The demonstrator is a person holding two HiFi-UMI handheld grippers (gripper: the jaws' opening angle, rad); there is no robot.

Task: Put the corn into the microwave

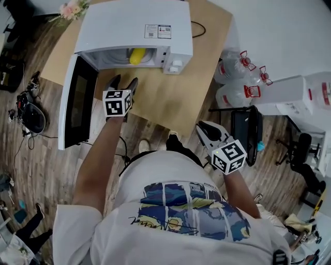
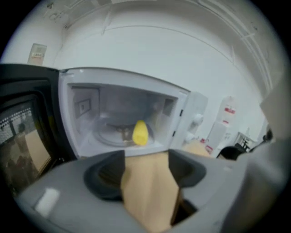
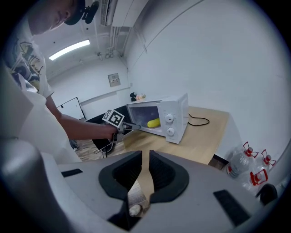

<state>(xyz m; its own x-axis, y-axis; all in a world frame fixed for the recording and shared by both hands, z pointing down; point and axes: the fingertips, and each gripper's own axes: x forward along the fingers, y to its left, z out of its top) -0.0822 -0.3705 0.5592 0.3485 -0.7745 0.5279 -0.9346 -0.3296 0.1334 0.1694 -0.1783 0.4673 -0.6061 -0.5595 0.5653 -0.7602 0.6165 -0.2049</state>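
Observation:
The yellow corn [image 1: 137, 56] lies inside the white microwave [image 1: 134, 26], whose door [image 1: 77, 101] hangs open to the left. In the left gripper view the corn [image 2: 140, 132] rests on the turntable. My left gripper [image 1: 123, 85] hovers over the wooden table [image 1: 170, 98] just in front of the cavity, its jaws wide open and nothing between them [image 2: 145, 170]. My right gripper [image 1: 208, 133] is off the table's near right corner, over the floor. Its jaws [image 3: 144, 170] stand nearly together with a thin slit, holding nothing. From there the corn [image 3: 153, 122] and the left gripper [image 3: 129, 127] are visible.
Two large water bottles [image 1: 235, 67] and a black chair [image 1: 245, 127] stand right of the table. A white cabinet [image 1: 300, 96] is further right. A black cable [image 1: 199, 28] trails behind the microwave. Flowers [image 1: 72, 9] sit at the table's far left corner; gear [image 1: 28, 111] lies on the floor.

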